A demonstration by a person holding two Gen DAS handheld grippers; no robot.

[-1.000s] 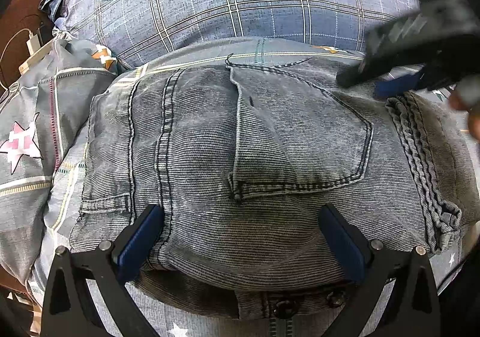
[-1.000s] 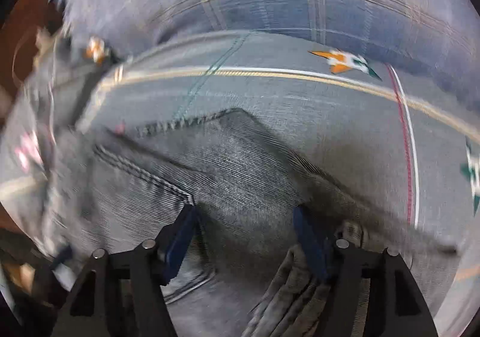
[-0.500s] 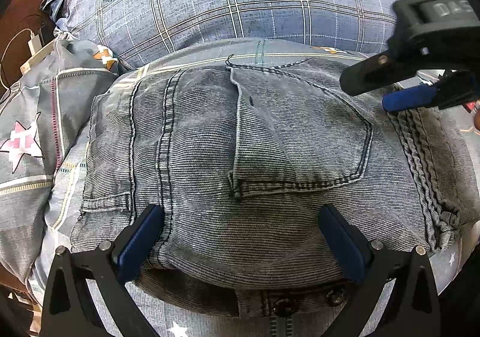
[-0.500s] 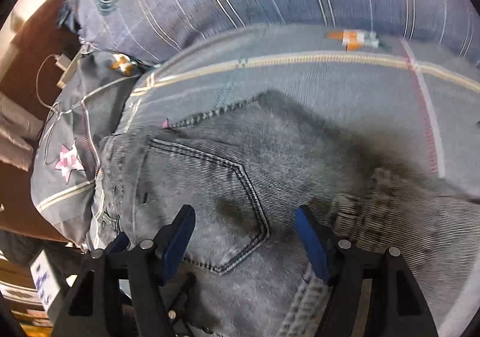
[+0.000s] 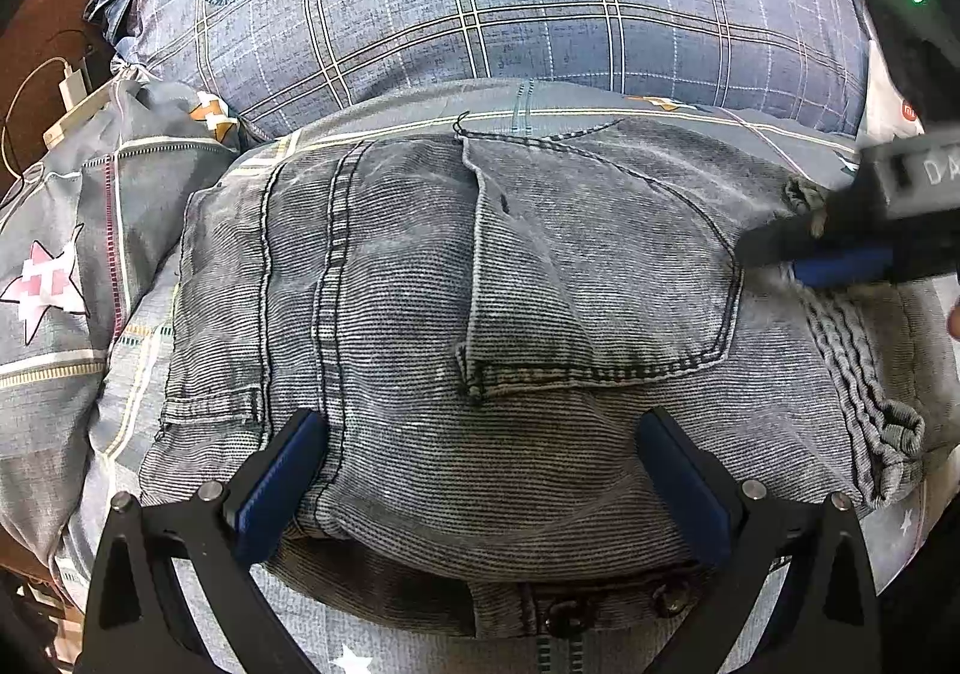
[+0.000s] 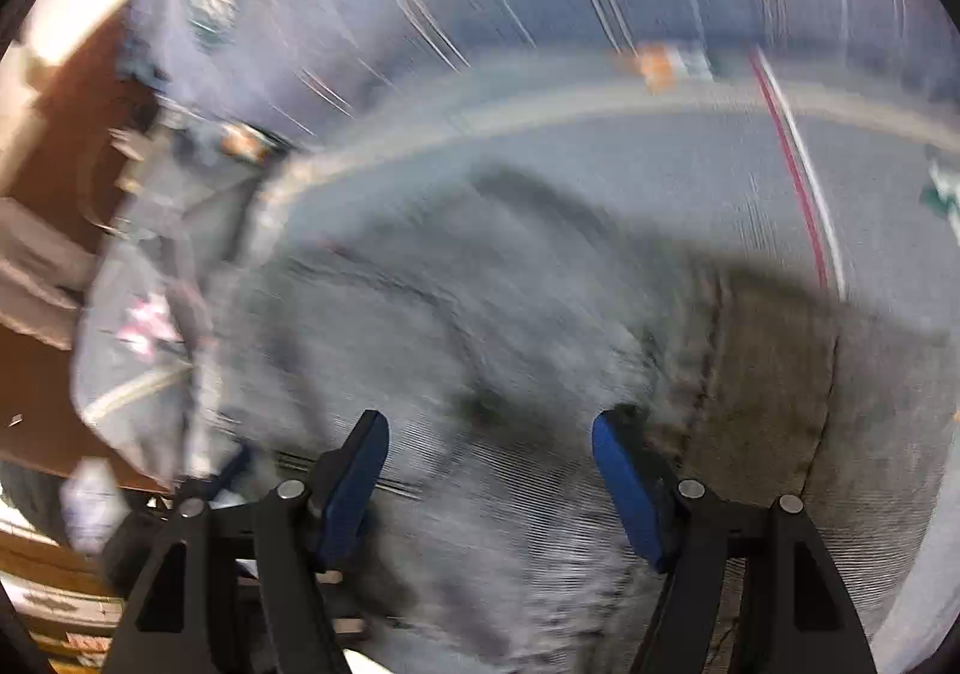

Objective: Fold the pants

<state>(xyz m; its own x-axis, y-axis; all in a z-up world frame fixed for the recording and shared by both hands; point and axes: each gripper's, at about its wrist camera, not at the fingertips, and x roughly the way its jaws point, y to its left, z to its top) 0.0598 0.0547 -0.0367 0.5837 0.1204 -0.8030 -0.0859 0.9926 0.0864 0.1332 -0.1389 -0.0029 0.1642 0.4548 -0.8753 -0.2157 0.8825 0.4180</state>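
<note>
Grey denim pants [image 5: 480,326] lie folded in a thick bundle on the bed, back pocket [image 5: 600,278] up, waistband button at the near edge. My left gripper [image 5: 480,470] is open, its blue pads resting on the bundle's near part. My right gripper [image 5: 804,260] enters that view from the right, low over the bundle's right side beside the ribbed cuffs [image 5: 858,368]. In the blurred right wrist view the right gripper [image 6: 489,470] is open over the denim [image 6: 540,374], holding nothing.
A blue plaid pillow [image 5: 480,2] with a round crest lies behind the pants. A grey patterned duvet [image 5: 60,230] with star prints bunches at the left. A white charger and cable [image 5: 66,92] sit on the brown surface at far left.
My right gripper has dropped lower and moved in over the bundle's right side; its view is blurred from motion. My left gripper and the pants have not moved.
</note>
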